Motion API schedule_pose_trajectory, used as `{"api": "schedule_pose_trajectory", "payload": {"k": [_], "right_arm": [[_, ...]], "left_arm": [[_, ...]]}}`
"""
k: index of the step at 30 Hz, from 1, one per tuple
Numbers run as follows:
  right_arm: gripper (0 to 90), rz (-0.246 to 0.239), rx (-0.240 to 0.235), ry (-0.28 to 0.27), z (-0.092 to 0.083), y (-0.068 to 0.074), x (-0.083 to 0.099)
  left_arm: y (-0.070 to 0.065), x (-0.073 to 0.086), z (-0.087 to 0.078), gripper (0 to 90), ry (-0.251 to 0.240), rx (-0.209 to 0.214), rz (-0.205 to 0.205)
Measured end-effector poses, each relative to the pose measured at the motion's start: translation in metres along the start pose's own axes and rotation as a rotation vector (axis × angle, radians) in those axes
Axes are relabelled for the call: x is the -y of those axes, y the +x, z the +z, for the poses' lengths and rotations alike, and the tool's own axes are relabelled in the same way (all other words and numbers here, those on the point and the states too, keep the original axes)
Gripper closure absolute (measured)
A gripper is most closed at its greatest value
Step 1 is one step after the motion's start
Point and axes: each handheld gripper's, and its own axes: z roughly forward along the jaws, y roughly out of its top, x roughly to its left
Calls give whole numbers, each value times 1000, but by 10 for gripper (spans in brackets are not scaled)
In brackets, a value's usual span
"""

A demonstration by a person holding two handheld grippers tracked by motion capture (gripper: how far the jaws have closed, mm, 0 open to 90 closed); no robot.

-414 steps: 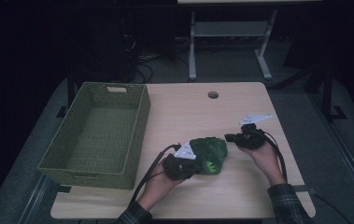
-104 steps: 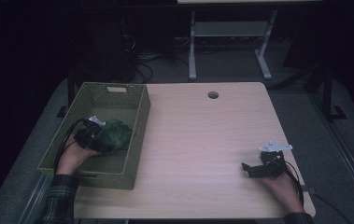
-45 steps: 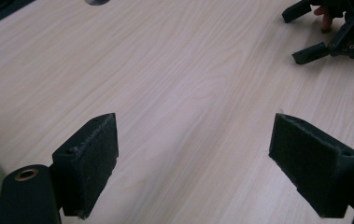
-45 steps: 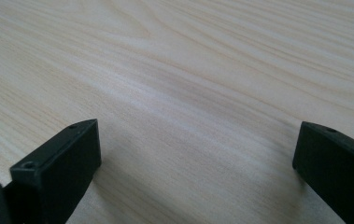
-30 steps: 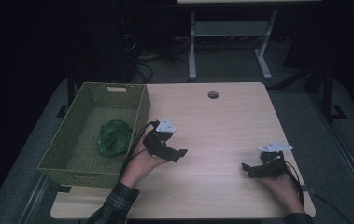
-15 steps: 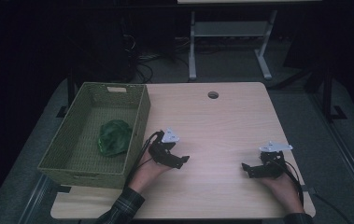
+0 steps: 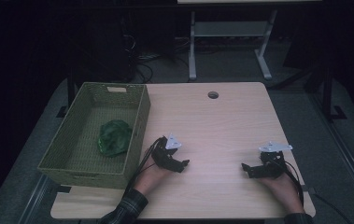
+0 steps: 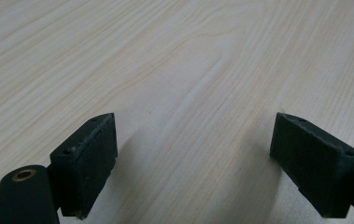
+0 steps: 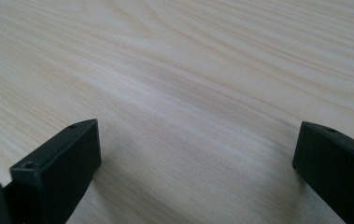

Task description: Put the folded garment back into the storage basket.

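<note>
- Black jaws of our left hand-held gripper [image 7: 182,164] stand spread with nothing between them, low over bare wood beside the basket.
- Our right hand-held gripper [image 7: 247,169] is likewise spread and empty, resting low at the tabletop's [image 7: 221,121] near right, jaws pointing left toward the other.
- Both forearms come in from the near edge, hands lying flat and relaxed.
- Off to the left of the left hand-held gripper, past the near wall, the green cloth [image 7: 114,137] lies bunched on the floor of the woven basket [image 7: 139,126]; it shows no clear long axis.
- We judge the left hand the nearer one; the right is well apart from it.
</note>
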Motion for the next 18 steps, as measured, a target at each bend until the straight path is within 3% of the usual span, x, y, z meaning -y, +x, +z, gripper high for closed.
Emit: {"api": "schedule_pose_trajectory", "payload": {"k": [18], "right_arm": [[7, -1, -1, 0, 0, 0, 0]], "left_arm": [[1, 0, 0, 135, 1, 11, 13]]}}
